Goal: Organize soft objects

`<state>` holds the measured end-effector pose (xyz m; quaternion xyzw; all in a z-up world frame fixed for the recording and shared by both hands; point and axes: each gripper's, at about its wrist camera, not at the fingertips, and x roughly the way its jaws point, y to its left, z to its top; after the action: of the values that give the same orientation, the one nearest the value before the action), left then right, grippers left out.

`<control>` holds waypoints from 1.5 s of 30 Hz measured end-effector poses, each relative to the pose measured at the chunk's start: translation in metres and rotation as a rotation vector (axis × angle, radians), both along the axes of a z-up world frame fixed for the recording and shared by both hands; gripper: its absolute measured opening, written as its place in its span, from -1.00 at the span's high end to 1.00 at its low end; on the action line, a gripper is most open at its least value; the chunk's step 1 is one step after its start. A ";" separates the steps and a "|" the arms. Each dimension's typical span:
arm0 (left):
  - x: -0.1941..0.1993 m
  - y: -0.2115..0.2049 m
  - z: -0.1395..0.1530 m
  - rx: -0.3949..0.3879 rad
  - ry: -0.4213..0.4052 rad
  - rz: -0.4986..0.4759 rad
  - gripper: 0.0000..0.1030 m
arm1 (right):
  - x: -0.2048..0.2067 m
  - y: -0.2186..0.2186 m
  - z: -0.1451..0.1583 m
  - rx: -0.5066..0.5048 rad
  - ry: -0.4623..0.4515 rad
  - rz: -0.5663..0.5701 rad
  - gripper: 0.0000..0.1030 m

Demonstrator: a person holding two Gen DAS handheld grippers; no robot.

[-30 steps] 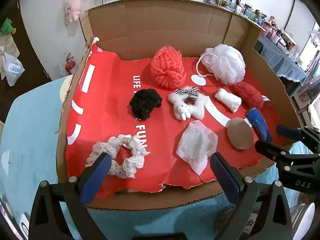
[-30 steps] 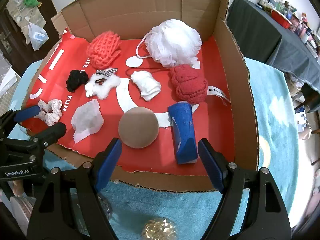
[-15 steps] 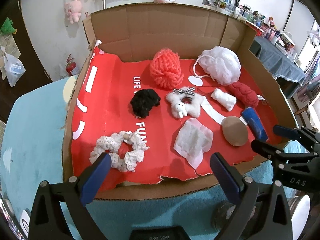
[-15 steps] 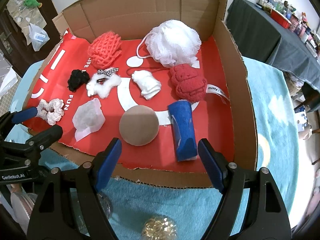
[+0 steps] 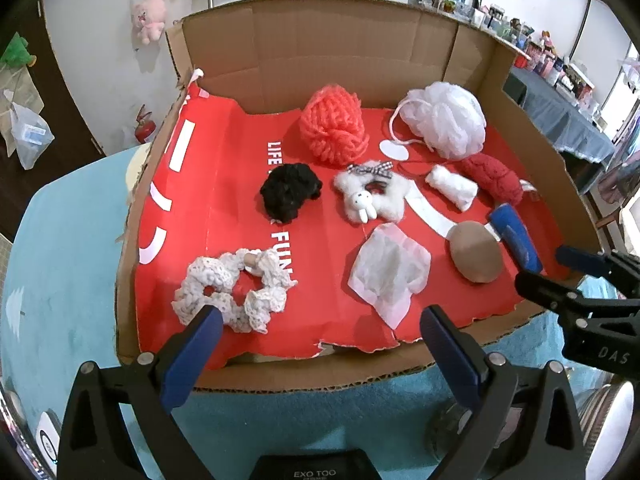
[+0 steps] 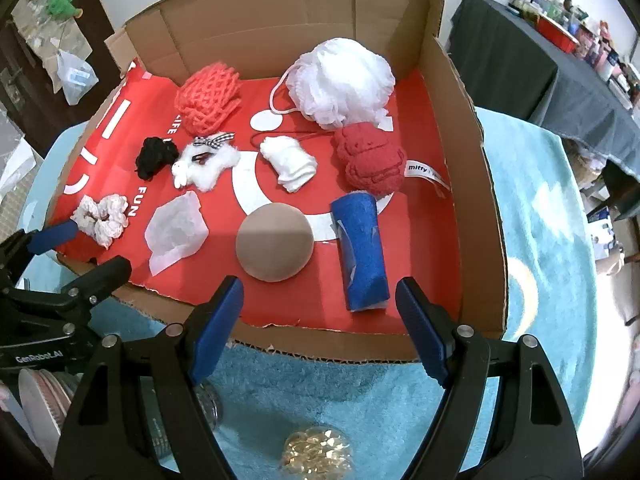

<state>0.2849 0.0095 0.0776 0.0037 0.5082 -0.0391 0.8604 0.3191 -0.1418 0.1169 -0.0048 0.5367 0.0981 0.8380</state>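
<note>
Both the left hand-held gripper (image 5: 316, 336) and the right hand-held gripper (image 6: 318, 312) stood open and empty at the near edge of the cardboard box (image 6: 472, 184), where the round beige sponge (image 6: 274, 242) could easily slip from the pads.

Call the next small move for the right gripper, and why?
Probably ease the right gripper forward and down over the blue roll. Both grippers hang open and empty at the box's torn front edge, and the roll lies nearest the right one, clear of the tan dome, so it looks easiest to take first.

Lived-in home room, plush toys (image 5: 150, 14) on wall, cluttered shelf (image 5: 500, 20), teal rug (image 6: 532, 208)
</note>
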 end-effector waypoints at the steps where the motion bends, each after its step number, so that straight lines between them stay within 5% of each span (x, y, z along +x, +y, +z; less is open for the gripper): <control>1: 0.000 0.001 0.000 0.004 -0.003 0.004 -0.96 | 0.000 0.000 0.000 0.001 -0.001 0.001 -0.51; 45: 0.000 0.000 -0.001 0.002 -0.015 0.000 -0.96 | -0.001 0.002 0.001 -0.007 -0.016 0.011 -0.51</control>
<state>0.2845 0.0099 0.0770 0.0048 0.5017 -0.0384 0.8642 0.3185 -0.1393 0.1176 -0.0112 0.5304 0.1007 0.8417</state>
